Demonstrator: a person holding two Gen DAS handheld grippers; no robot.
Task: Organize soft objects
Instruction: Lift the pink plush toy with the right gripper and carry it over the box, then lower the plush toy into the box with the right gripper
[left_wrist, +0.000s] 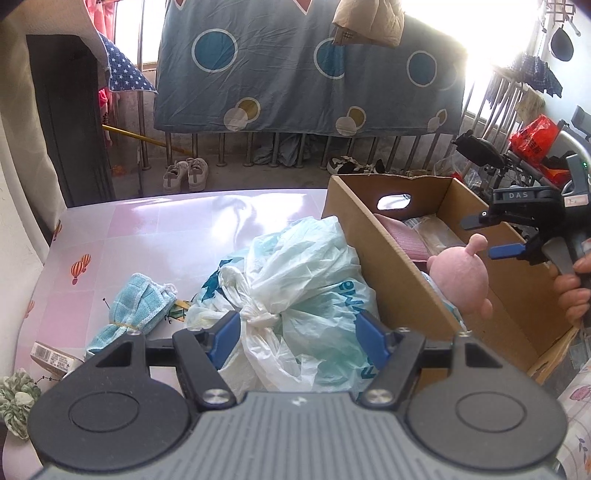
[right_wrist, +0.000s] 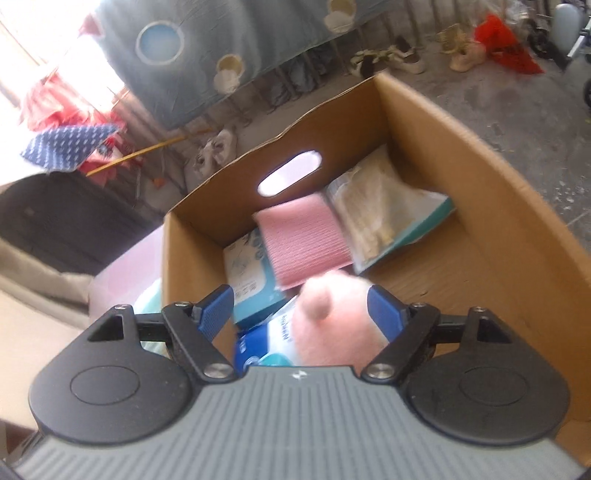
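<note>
Pink plush toy (right_wrist: 334, 325) lies between the right hand-held gripper's (right_wrist: 301, 314) spread fingers.

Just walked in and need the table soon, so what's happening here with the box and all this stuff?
A person is sorting soft things into a cardboard box. The right claw is open over the box, with a pink plush toy between its fingers and not pinched. The left claw hangs open around a knotted plastic bag on the table. A blue cloth lies outside the box.
</note>
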